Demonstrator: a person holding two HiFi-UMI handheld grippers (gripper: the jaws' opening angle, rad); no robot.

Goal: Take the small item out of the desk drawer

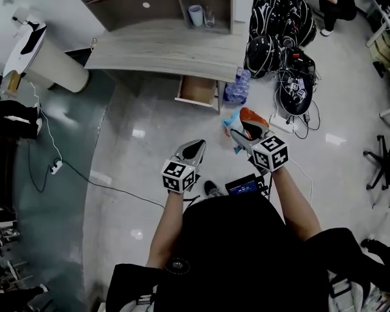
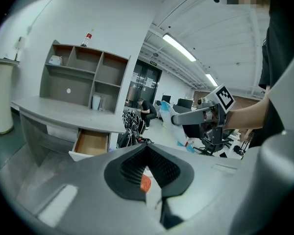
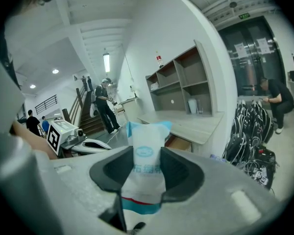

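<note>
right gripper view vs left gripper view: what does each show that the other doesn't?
Right gripper view only: the printed face of the white-and-blue packet, clamped between the right gripper's fingers, and a person by the stairs.
Left gripper view only: the left gripper's fingers together, with no packet, and the ceiling strip lights.
Both: the desk, its open drawer, the shelf unit and the pile of black gear.
</note>
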